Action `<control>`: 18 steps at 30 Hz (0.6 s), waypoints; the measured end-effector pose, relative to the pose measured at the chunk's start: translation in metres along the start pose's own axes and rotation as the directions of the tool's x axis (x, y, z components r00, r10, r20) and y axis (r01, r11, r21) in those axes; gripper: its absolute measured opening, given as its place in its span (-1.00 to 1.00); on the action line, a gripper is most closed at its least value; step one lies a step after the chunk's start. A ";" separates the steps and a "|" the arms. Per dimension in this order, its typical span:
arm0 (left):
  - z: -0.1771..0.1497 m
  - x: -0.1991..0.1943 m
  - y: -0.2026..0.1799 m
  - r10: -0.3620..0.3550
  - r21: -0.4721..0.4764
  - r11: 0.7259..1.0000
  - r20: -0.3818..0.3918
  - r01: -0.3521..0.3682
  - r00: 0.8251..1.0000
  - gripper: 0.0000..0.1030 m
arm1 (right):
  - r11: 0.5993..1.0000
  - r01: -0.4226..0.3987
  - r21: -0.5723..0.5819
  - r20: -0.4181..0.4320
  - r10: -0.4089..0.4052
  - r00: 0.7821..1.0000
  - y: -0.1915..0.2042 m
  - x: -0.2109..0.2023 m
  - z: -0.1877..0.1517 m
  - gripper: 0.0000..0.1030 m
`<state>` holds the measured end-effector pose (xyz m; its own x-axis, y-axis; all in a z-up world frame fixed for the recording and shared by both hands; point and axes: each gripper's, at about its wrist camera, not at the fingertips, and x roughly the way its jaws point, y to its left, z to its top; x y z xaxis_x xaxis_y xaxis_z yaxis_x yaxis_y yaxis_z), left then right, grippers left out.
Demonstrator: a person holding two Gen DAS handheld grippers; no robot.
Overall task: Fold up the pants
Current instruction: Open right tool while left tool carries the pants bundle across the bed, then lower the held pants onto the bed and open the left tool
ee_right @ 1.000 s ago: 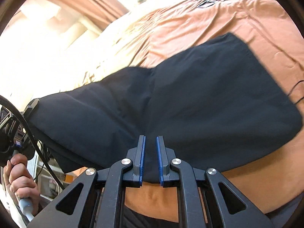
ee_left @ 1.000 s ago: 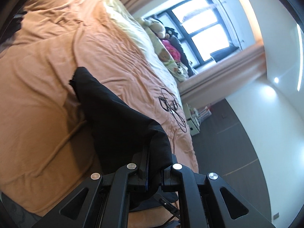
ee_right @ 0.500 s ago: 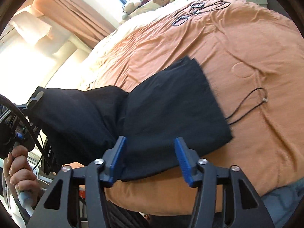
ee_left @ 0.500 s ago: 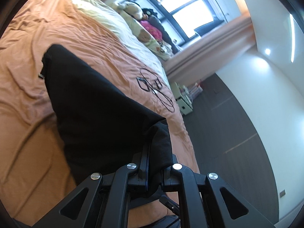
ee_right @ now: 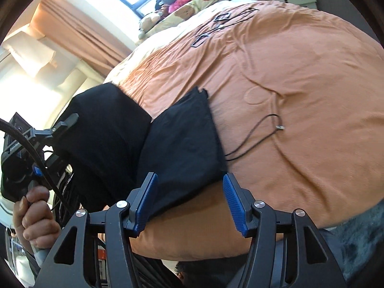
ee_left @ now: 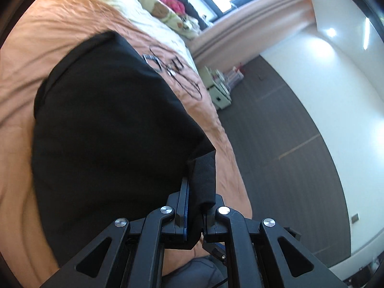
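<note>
The black pants [ee_left: 108,132] lie partly on the orange bedspread [ee_left: 28,48]. My left gripper [ee_left: 195,192] is shut on one end of the pants and holds it lifted above the rest. In the right wrist view the pants [ee_right: 182,139] rest near the bed's front edge, with the lifted part [ee_right: 103,124] hanging from the left gripper [ee_right: 64,122] at the left. My right gripper [ee_right: 189,192] is open and empty, just in front of the lying part of the pants.
A thin black cord [ee_right: 254,139] lies on the bedspread right of the pants. Black cables and frames [ee_right: 220,24] lie farther up the bed. Pillows and plush toys [ee_right: 182,7] sit by the window. Dark floor [ee_left: 288,132] and a white drawer unit [ee_left: 218,91] are beside the bed.
My right gripper has opened, let go of the pants and drawn back. My left gripper has carried its end of the pants over the lying part.
</note>
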<state>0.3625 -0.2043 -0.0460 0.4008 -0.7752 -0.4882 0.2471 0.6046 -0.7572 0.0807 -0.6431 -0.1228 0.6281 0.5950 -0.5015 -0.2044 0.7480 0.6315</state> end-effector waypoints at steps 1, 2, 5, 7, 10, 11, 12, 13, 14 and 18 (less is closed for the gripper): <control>-0.004 0.011 0.000 -0.010 0.001 1.000 -0.023 0.010 1.000 -0.84 | 1.000 0.007 0.006 0.004 -0.007 1.000 -0.004 -0.004 -0.001 0.07; -0.009 0.022 0.001 -0.018 -0.005 1.000 -0.050 0.018 0.999 -0.84 | 1.000 0.014 0.015 0.006 -0.014 1.000 -0.008 -0.007 -0.002 0.07; -0.022 0.051 0.007 -0.015 -0.031 0.999 -0.123 0.011 0.992 -0.84 | 0.999 0.022 0.037 0.001 -0.022 1.000 -0.017 -0.013 -0.003 0.07; -0.033 0.065 0.012 -0.021 -0.051 0.999 -0.161 0.013 0.987 -0.84 | 0.998 0.027 0.049 -0.004 -0.027 1.000 -0.022 -0.017 -0.004 0.07; -0.042 0.073 0.015 -0.013 -0.060 0.998 -0.186 0.002 0.982 -0.84 | 0.998 0.029 0.056 -0.007 -0.029 1.000 -0.026 -0.022 -0.006 0.07; -0.045 0.073 0.014 -0.014 -0.062 0.998 -0.189 0.002 0.982 -0.84 | 0.998 0.026 0.060 -0.009 -0.026 1.000 -0.026 -0.023 -0.007 0.07; -0.048 0.073 0.013 -0.015 -0.062 0.998 -0.189 0.003 0.982 -0.84 | 0.998 0.023 0.063 -0.011 -0.023 1.000 -0.027 -0.023 -0.007 0.07; -0.049 0.072 0.012 -0.014 -0.058 0.998 -0.188 0.003 0.982 -0.84 | 0.997 0.019 0.070 -0.011 -0.018 1.000 -0.027 -0.024 -0.007 0.07; -0.049 0.071 0.009 -0.014 -0.053 0.999 -0.188 0.004 0.982 -0.84 | 0.997 0.014 0.073 -0.010 -0.013 1.000 -0.028 -0.024 -0.007 0.07; -0.056 0.073 0.008 -0.014 -0.040 0.999 -0.211 0.006 0.977 -0.84 | 0.995 -0.005 0.097 -0.003 0.005 1.000 -0.031 -0.022 -0.007 0.07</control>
<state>0.3441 -0.2664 -0.1115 0.2023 -0.8048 -0.5581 0.2135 0.5924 -0.7769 0.0680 -0.6775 -0.1354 0.6252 0.5993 -0.5000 -0.1334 0.7132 0.6882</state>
